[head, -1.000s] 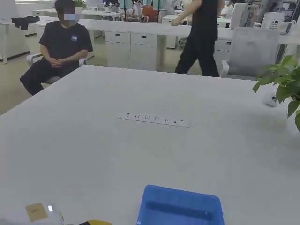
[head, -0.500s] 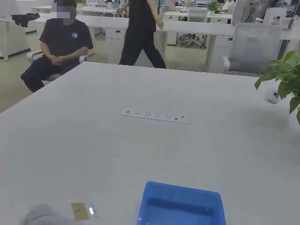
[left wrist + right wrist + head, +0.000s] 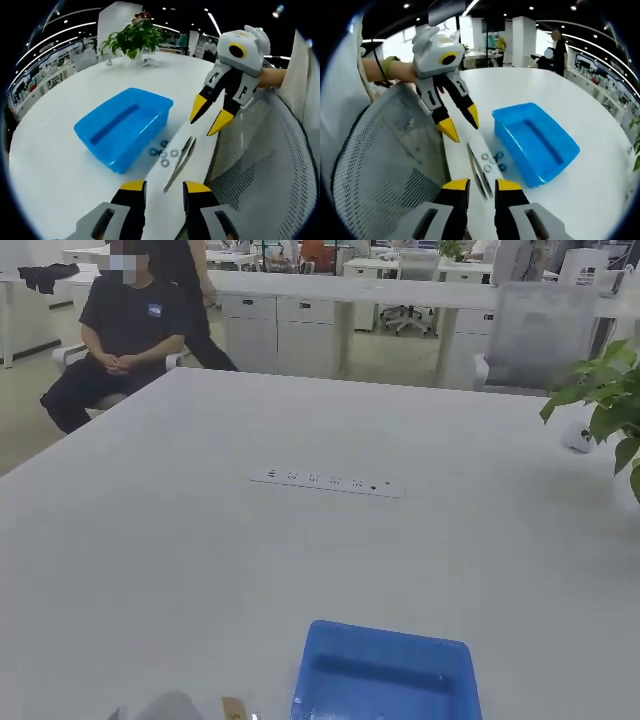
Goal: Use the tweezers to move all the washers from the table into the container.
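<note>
A blue container [image 3: 385,680] sits at the table's near edge. In the left gripper view several small washers [image 3: 163,152] lie on the table between the container [image 3: 125,125] and the metal tweezers [image 3: 180,156]. My left gripper [image 3: 164,187] hangs open just short of the tweezers, holding nothing. Beyond them the right gripper [image 3: 201,126] hovers open. In the right gripper view the tweezers [image 3: 479,172] lie just ahead of my open right gripper [image 3: 481,186]. The washers [image 3: 492,160] lie beside the container [image 3: 535,140], and the left gripper [image 3: 465,132] is above them. Part of a gripper [image 3: 165,708] peeks in at the head view's bottom edge.
A power strip [image 3: 327,481] is set into the table's middle. A potted plant [image 3: 600,400] stands at the right edge. A person sits past the far left corner [image 3: 125,335]. A mesh chair back [image 3: 250,165] stands close to the table's near edge.
A walking person in the background has crossed from right to left. The gripper part at the head view's bottom edge has shifted rightward. The container has stayed in place.
</note>
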